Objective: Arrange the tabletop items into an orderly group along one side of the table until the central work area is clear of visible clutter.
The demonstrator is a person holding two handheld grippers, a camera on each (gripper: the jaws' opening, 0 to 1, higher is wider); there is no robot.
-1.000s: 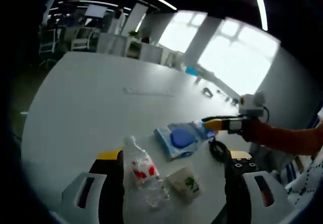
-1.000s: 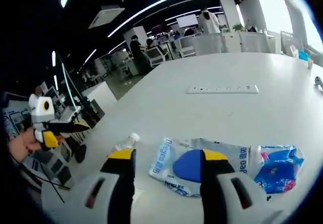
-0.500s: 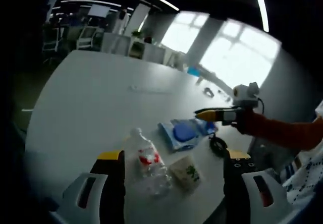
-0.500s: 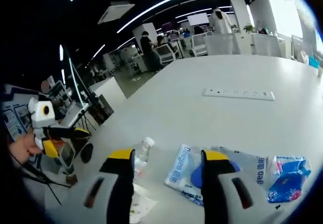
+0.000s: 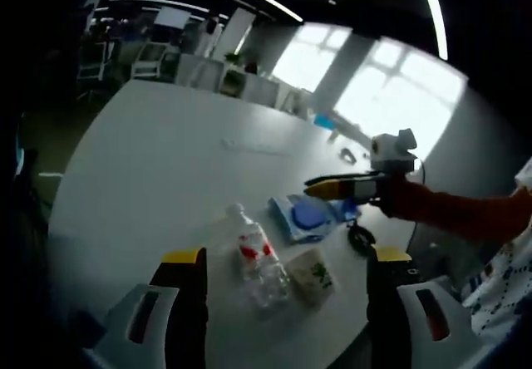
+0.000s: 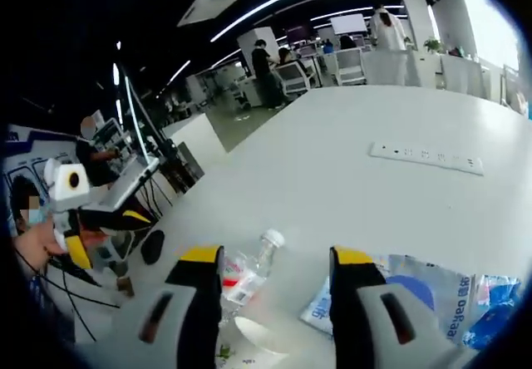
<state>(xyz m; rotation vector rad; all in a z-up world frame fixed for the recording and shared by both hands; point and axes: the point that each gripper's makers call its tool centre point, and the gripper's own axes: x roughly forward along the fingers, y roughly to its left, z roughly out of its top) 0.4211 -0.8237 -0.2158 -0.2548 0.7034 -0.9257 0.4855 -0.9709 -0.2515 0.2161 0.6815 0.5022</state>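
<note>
Here the water bottle (image 5: pixel 258 257) lies between the parted, empty left gripper (image 5: pixel 283 263) jaws; right gripper (image 6: pixel 276 257), equally unclenched, hovers beside it.

Clear plastic bottle (image 5: pixel 259 257), glossy blue pouch (image 5: pixel 309 218), matt white table (image 5: pixel 166 161).

Wearing an orange sleeve (image 5: pixel 465 217) behind the right gripper (image 5: pixel 320 189), yellow-tipped with a white housing and trailing a black cable (image 5: pixel 360 240). Showing black, yellow-capped jaws on the left gripper (image 5: pixel 281 263).
</note>
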